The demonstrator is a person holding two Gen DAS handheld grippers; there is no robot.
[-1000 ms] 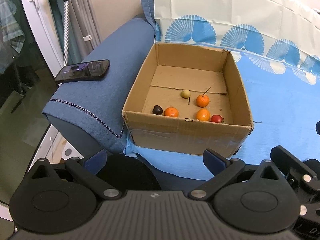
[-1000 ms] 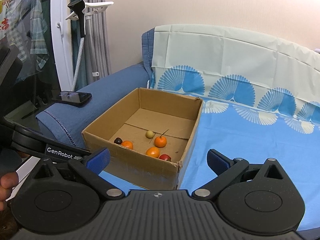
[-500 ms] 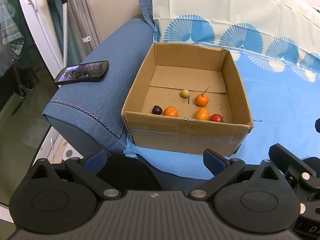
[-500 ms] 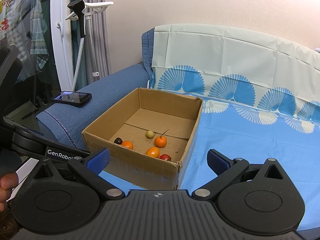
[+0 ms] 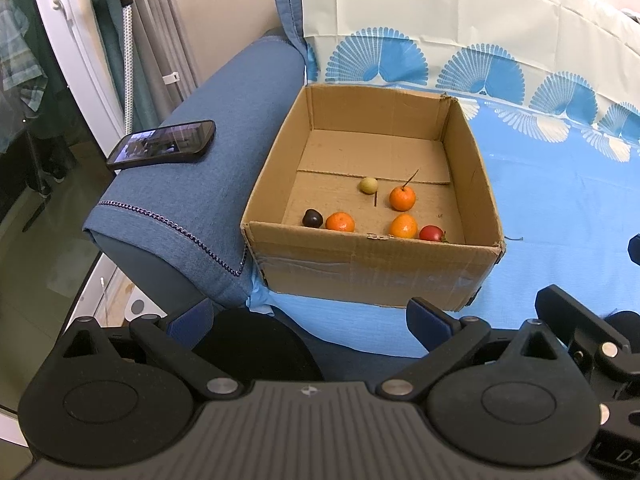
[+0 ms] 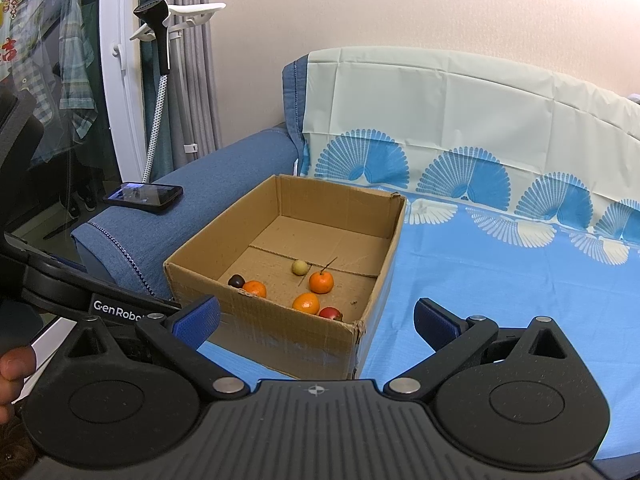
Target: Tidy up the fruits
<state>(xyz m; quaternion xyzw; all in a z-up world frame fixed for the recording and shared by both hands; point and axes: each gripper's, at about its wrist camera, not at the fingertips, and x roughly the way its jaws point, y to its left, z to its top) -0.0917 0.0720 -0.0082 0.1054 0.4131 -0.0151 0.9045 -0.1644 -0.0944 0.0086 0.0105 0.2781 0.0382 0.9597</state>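
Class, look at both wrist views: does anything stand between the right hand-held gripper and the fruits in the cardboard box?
Only the cardboard box's near wall. The right hand-held gripper, open, sits low in front of it, and the fruits lie just behind that wall. From above the box is open, with nothing over them.

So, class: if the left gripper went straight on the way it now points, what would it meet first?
Probably the near wall of the cardboard box, which lies ahead of the open left gripper. The fruit sits behind that wall. Depth is unclear, so a slightly higher line might clear the rim.
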